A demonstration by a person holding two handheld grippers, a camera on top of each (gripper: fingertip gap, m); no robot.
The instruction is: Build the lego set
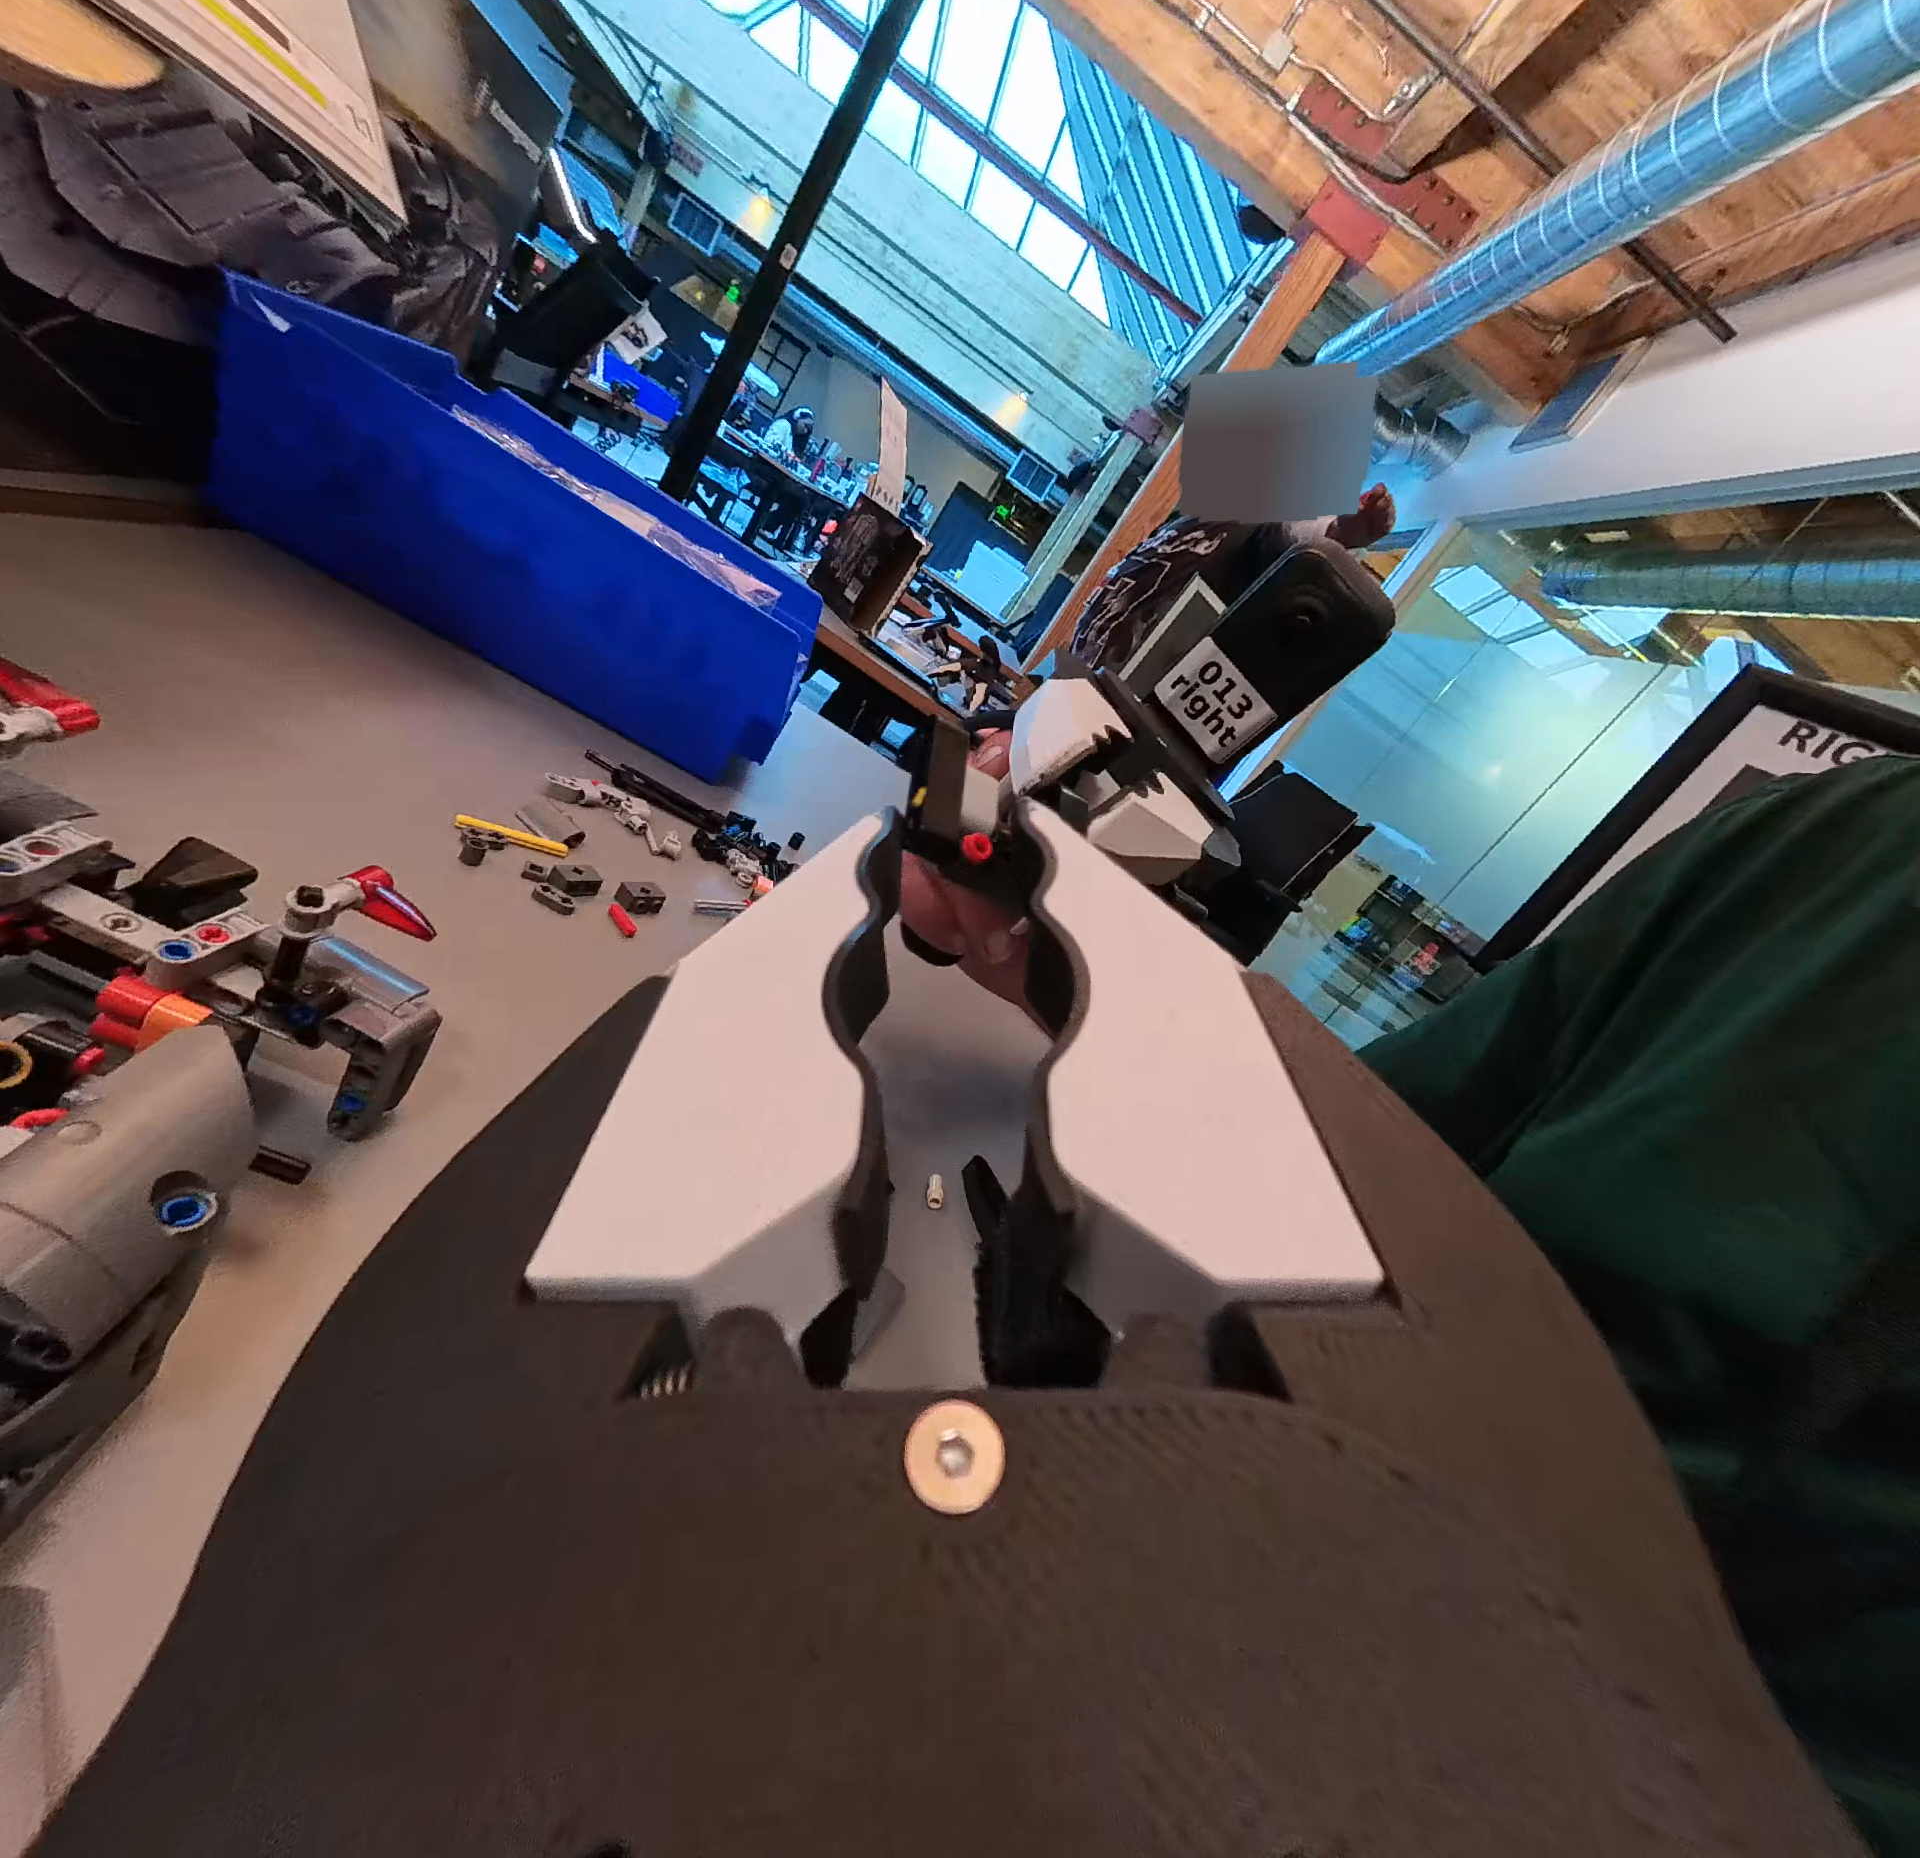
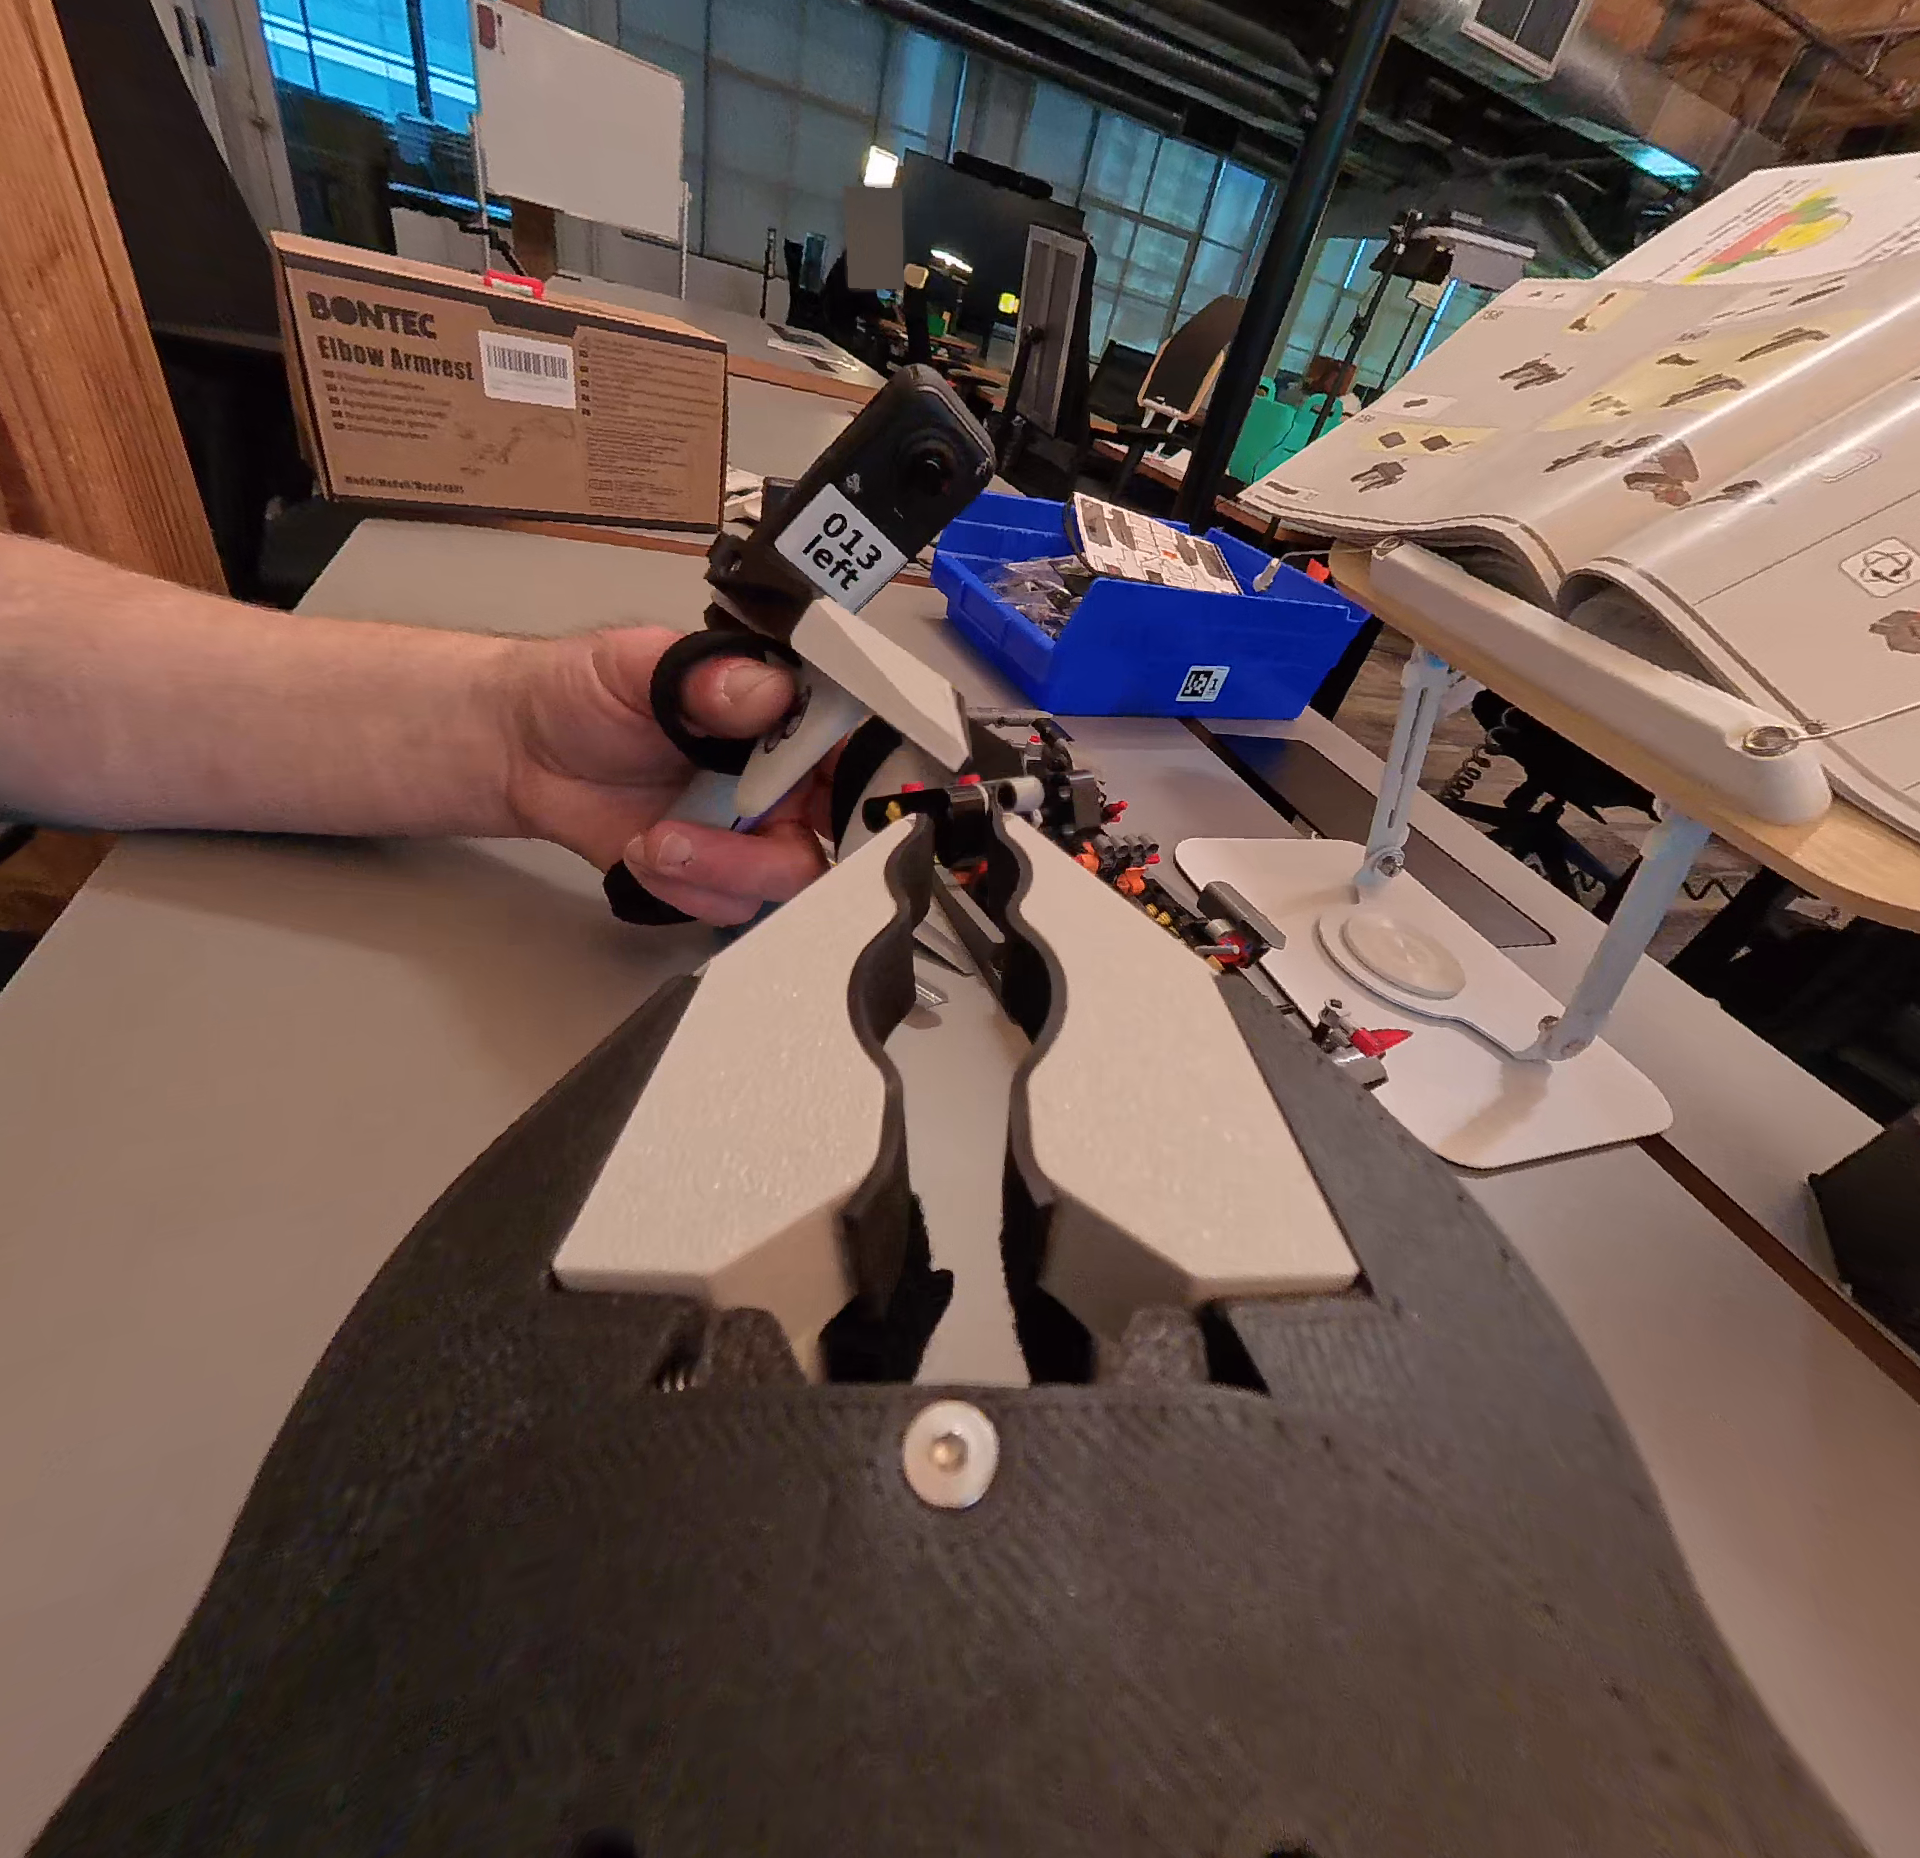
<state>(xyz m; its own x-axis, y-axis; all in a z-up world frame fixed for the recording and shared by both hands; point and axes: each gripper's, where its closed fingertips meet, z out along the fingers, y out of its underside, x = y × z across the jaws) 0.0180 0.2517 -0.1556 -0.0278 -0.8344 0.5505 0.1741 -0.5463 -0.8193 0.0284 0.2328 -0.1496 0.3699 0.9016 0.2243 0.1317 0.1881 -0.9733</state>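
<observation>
Grey bench [image 1: 343, 624] carries everything, biggest first. Open instruction book [image 2: 1621, 437] on a white stand [image 2: 1475, 1091], far right in the right wrist view. Blue bin [image 1: 499, 520] at the back of the bench holds clear bags of parts. Part-built lego model [image 1: 208, 987], grey with red and blue pins, lies on the bench at the left of the left wrist view. Loose pieces [image 1: 613, 852] scattered between the model and the bin, among them a yellow axle [image 1: 511, 836].

Left claw [image 1: 951, 852]: tips narrowed onto a small black sub-assembly [image 1: 951, 800] with a red pin [image 1: 975, 848], raised off the bench. Right claw [image 2: 961, 837]: tips pinch the same sub-assembly from the other side. The two claws meet nose to nose on it. A person's hand [image 2: 623, 759] grips the left claw's handle.
</observation>
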